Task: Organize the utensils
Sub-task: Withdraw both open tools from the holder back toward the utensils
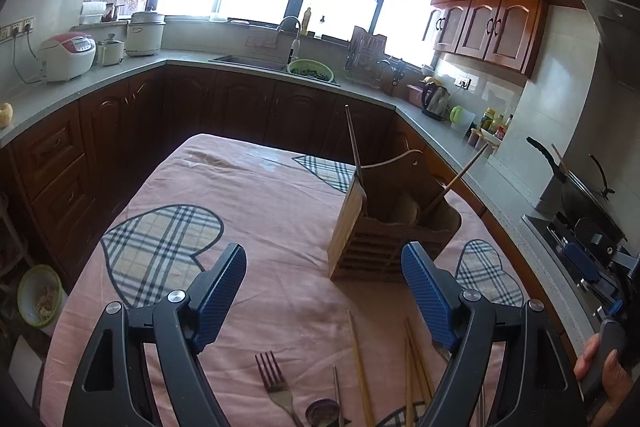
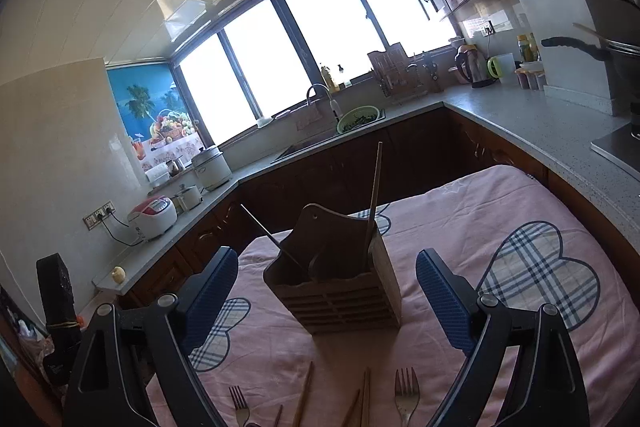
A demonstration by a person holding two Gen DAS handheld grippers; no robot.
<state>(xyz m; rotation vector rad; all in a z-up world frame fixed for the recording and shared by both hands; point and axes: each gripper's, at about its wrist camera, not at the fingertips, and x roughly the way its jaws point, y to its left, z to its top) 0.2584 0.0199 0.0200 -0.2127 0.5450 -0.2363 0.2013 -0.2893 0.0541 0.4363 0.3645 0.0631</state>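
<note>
Utensils [image 1: 280, 383] on pink cloth [image 1: 256, 187], wooden holder [image 2: 340, 291] unlabelled, both grippers [image 1: 324, 299] [image 2: 326, 301] wide, empty.

cloth [image 1: 248, 211]: pink, plaid hearts
utensil holder [image 1: 384, 247]: brown wood
jaw pads [image 1: 222, 301]: blue
chopsticks [image 1: 360, 359]: tan

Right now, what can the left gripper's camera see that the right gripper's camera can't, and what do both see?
Only the left view shows a spoon beside a fork, the other gripper at its right edge, and a hand holding it. Only the right view shows two forks. Both show the wooden utensil holder with sticks upright in it, loose chopsticks and the pink cloth.
</note>
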